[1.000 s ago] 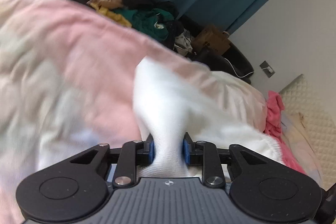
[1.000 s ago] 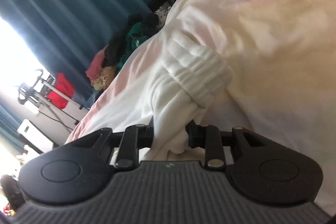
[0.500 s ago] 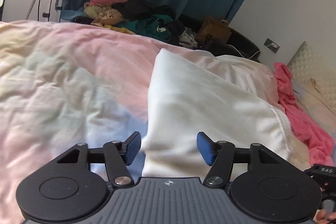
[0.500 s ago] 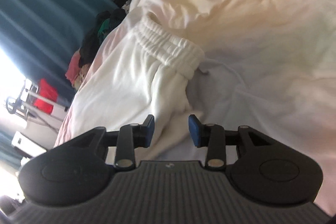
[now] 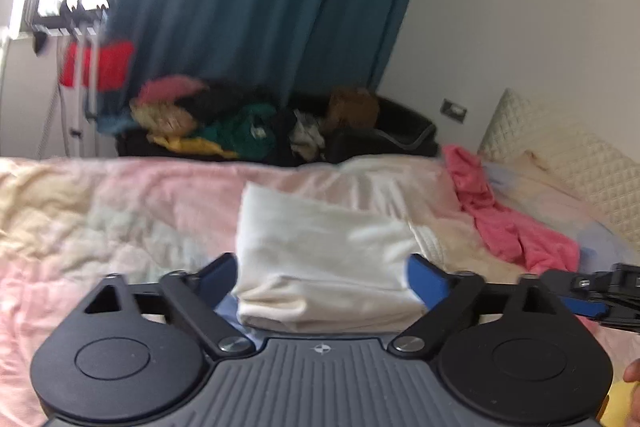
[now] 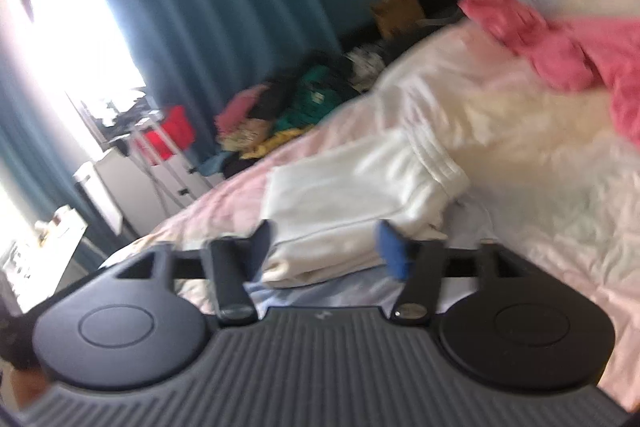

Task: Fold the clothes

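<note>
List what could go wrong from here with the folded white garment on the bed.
1. The folded white garment lies on a soft, rumpled duvet; its stacked layers could slump or slide open.
2. Both the left claw and the right claw are open close to its near edge; a careless move might snag a layer and undo the fold.
3. The pink garment lies nearby and could get mixed in.

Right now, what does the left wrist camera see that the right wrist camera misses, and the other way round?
Only the left wrist view shows the other gripper poking in at its right edge. Only the right wrist view shows the white garment's ribbed waistband and the white drawer unit by the window. Both show the folded white garment on the bed, the pink clothing, the teal curtain, and open grippers.
</note>
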`<state>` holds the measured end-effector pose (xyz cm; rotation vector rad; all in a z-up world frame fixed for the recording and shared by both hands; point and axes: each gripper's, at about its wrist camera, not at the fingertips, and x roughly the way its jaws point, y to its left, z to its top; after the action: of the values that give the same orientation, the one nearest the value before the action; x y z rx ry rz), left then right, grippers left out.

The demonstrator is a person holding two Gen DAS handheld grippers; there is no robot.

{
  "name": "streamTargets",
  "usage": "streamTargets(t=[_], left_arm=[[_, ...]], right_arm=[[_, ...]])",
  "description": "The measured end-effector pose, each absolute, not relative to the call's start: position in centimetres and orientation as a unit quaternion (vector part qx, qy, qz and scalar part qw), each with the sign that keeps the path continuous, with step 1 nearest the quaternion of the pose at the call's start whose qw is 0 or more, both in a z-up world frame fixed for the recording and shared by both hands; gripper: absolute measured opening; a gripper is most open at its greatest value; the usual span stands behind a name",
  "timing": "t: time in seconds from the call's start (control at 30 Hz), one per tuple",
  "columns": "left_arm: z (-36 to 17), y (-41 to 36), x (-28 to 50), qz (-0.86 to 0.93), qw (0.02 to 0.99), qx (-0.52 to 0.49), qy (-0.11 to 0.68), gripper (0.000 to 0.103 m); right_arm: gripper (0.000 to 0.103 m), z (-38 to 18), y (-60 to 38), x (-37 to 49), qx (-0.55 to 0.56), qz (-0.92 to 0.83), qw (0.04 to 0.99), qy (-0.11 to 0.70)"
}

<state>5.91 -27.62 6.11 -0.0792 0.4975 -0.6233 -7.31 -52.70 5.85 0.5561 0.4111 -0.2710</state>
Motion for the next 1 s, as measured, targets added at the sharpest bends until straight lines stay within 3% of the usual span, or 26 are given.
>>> streamTargets(t=[0.03, 0.17, 0.63, 1.0], left_arm=[[6.8, -27.4, 4.9, -0.294, 0.927, -0.03, 0.233, 0.103], [9.1, -26.5, 1.2, -0.278, 0.941, 0.014, 0.192, 0.103], [8.4, -22.0, -7.4, -0.289, 0.942, 0.015, 0.171, 0.103], [6.2, -20.8, -7.3, -0.277, 0.943, 0.015, 0.182, 0.103]], right_arm=[[0.091, 6.6, -51.9, -8.0, 0.262, -0.127, 0.937, 0.192], [0.103, 8.8, -48.7, -10.7, 0.212, -0.125, 0.955, 0.166], [0.103, 5.8, -42.9, -14.7, 0.149, -0.148, 0.97, 0.121], [0.103, 1.6, -40.2, -13.3, 0.115, -0.164, 0.971, 0.131]])
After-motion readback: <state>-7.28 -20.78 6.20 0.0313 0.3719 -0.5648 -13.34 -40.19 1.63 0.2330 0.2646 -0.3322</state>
